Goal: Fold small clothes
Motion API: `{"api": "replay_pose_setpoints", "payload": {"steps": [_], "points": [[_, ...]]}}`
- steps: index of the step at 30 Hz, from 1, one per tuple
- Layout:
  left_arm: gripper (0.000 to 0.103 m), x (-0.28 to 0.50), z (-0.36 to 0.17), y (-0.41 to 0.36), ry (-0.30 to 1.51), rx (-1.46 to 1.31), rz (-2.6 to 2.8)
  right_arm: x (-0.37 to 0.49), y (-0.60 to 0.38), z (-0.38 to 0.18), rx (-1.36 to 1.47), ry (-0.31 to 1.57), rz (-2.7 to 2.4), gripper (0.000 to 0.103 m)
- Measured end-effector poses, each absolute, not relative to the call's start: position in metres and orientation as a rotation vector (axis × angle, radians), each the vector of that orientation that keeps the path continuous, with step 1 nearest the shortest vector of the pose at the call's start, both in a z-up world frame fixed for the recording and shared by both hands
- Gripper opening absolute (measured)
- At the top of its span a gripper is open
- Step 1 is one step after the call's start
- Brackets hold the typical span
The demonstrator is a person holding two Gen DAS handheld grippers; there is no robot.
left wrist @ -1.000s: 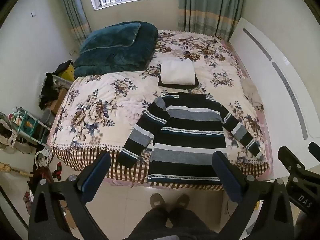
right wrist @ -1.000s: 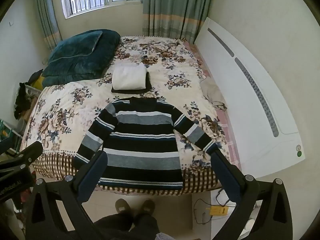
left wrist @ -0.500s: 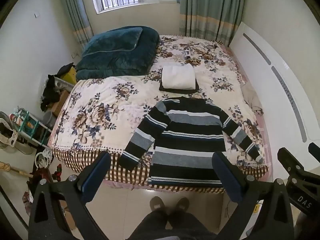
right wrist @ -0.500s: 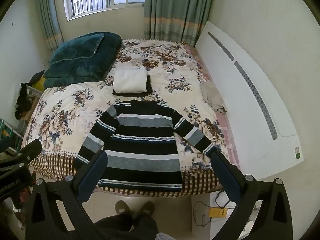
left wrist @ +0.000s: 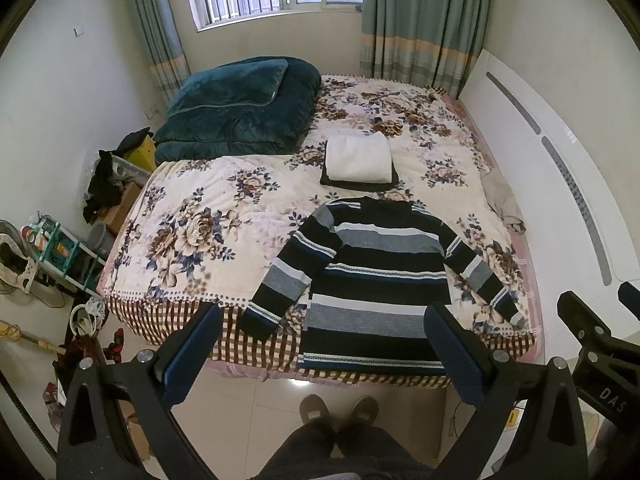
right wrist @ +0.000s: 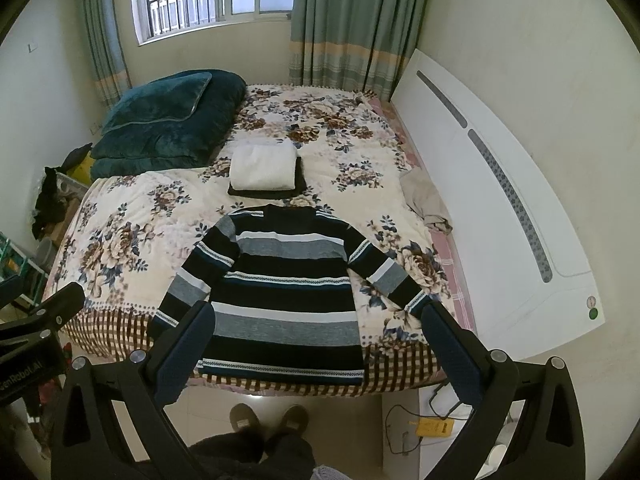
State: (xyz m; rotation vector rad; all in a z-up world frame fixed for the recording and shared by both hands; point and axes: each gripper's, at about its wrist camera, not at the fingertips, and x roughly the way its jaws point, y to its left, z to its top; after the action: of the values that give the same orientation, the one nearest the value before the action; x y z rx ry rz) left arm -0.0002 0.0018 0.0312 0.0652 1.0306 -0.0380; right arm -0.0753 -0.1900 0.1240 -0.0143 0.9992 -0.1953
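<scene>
A dark striped sweater lies flat on the floral bed, sleeves spread, hem at the near edge; it also shows in the right wrist view. A folded white garment on a dark one sits behind its collar, also in the right wrist view. My left gripper is open and empty, held high in front of the bed's near edge. My right gripper is open and empty, likewise above the hem.
A folded teal quilt lies at the bed's far left. A beige cloth lies by the white headboard on the right. Clutter and a shelf stand on the floor at left. My feet are at the bed's foot.
Both grippers have tilted up a little, so the bed and sweater sit lower in view. Nothing on the bed has moved.
</scene>
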Motion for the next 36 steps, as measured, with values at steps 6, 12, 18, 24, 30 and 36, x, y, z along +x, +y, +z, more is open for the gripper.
{"api": "replay_pose_setpoints", "payload": {"steps": [6,12,18,24,30,36], "points": [[0.103,-0.003,0.034,0.0,1.025,0.064,-0.035,-0.078,-0.19,0.133,-0.017,0.994,-0.193,0.103],[0.103,-0.006,0.036,-0.001,1.018,0.063,-0.038,-0.073,-0.182,0.144,-0.02,0.99,-0.191,0.103],[0.103,-0.007,0.035,0.002,1.017,0.062,-0.038,-0.076,-0.182,0.139,-0.023,0.985,-0.193,0.103],[0.103,-0.009,0.042,0.0,1.013,0.059,-0.039,-0.075,-0.178,0.149,-0.024,0.982,-0.191,0.103],[0.103,-0.01,0.043,-0.001,1.011,0.057,-0.038,-0.077,-0.179,0.145,-0.025,0.979,-0.193,0.103],[0.103,-0.011,0.045,-0.002,1.011,0.051,-0.039,-0.077,-0.178,0.149,-0.024,0.976,-0.193,0.103]]}}
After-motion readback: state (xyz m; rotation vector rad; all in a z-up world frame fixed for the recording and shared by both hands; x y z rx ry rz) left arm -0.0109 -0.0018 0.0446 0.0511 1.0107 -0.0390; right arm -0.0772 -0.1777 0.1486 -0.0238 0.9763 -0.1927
